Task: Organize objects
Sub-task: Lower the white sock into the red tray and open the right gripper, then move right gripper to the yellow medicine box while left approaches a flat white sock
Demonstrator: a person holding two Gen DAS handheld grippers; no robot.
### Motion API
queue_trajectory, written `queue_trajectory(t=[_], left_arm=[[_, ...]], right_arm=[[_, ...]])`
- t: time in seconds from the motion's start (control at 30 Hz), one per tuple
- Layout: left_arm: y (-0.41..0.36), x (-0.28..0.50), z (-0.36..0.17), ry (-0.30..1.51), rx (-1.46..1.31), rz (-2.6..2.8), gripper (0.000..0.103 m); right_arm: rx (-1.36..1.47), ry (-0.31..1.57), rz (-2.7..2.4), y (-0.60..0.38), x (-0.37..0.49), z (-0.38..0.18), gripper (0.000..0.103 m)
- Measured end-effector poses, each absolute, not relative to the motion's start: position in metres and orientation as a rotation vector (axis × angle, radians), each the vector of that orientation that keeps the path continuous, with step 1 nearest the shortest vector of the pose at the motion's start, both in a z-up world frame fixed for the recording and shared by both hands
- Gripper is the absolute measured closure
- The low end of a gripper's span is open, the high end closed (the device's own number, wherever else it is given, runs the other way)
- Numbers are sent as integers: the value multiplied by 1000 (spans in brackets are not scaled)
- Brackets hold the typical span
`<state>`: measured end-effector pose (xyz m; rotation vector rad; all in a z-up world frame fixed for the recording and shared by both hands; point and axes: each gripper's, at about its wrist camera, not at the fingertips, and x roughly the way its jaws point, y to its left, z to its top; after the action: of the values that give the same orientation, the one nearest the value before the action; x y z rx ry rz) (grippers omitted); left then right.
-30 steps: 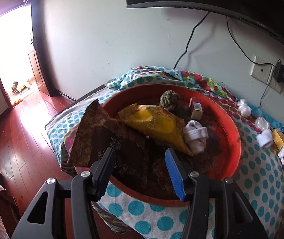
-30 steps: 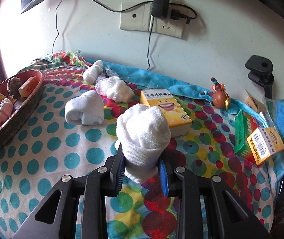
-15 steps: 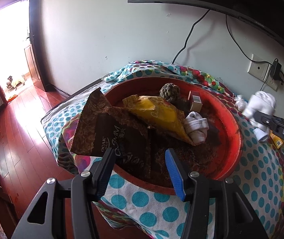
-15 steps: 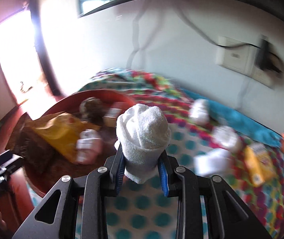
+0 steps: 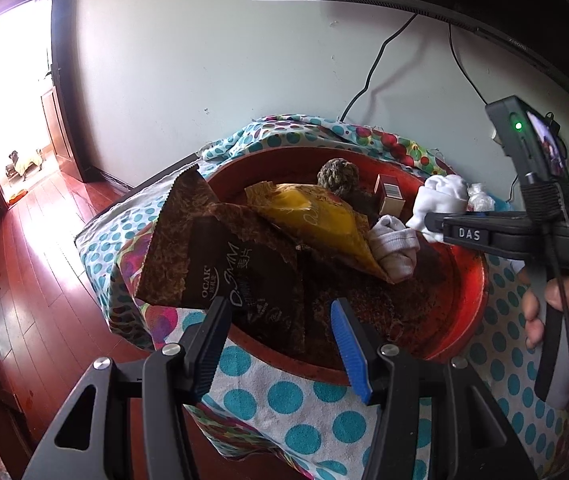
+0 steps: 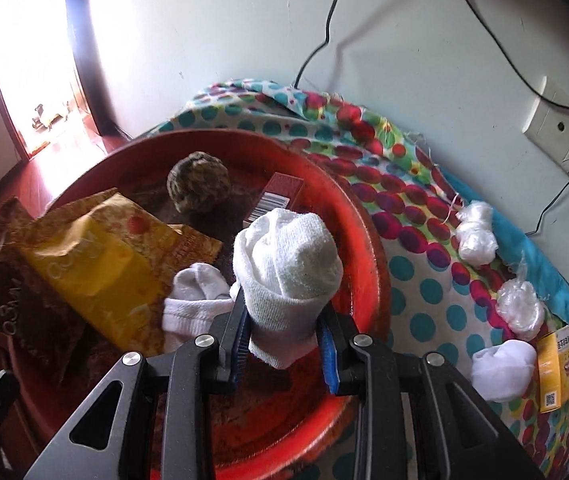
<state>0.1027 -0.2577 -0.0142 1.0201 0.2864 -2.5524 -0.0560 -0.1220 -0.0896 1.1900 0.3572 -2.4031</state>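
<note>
Sock [image 6: 288, 268] between right claw [image 6: 284, 350] fingers

Daylight blows out the doorway [image 5: 8, 92] at left (fisheye edges bend); both views otherwise sharp.

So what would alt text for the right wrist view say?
The right gripper holds a rolled white sock over a red basin already containing another sock, a yellow packet and a small box.
</note>
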Motion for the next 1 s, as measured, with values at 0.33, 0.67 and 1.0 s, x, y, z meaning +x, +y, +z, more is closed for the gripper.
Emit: queue_trajectory(t=[0.33, 0.67, 1.0], left_arm=[[-259, 100, -18, 271, 1036, -2538, 50], [-234, 90, -7, 183, 1007, -2592, 50], [-150, 59, -8, 1, 1081, -2764, 50]], right_arm=[[1163, 314, -2397, -116, -53, -94, 52], [868, 248, -2549, -34, -24, -57, 32], [1029, 181, -2770, 125, -34, -89, 29]])
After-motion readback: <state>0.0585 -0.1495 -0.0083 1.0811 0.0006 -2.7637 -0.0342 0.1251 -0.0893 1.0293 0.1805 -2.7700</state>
